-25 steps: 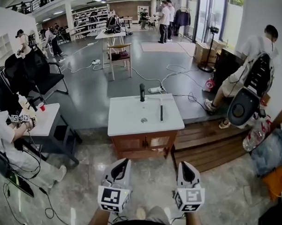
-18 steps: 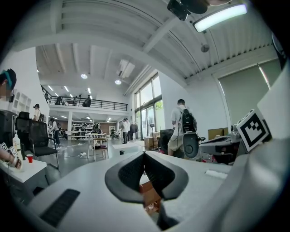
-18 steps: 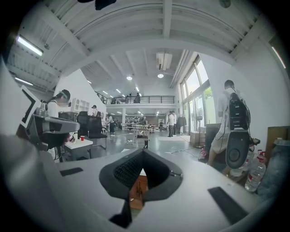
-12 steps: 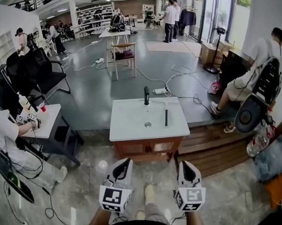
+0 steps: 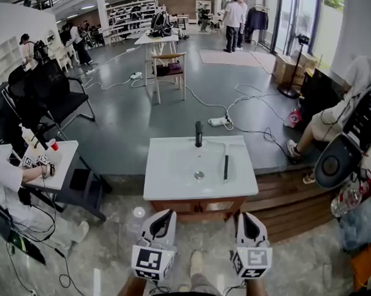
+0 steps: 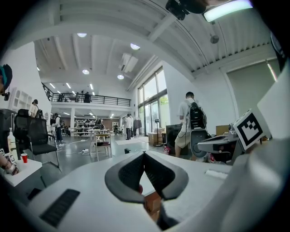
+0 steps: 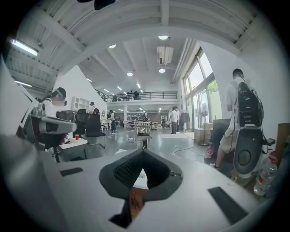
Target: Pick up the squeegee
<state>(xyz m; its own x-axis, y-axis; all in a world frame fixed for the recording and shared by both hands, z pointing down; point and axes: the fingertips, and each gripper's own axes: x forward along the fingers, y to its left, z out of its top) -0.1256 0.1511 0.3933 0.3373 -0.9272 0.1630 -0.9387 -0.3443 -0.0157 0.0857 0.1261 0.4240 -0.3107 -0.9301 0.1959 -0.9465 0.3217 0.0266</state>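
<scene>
While squeegee (image 5: 225, 166) is lying on surface (image 5: 171, 178), left gripper (image 5: 165, 215) and right gripper (image 5: 245, 216) are hovering short of it, fingers pressing together, empty.

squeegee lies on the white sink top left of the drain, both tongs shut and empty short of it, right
Not quite. The head view shows the squeegee right of the drain, not left. The rest holds: it lies on the white sink top, and the left tongs and right tongs are shut, empty and short of it.
</scene>
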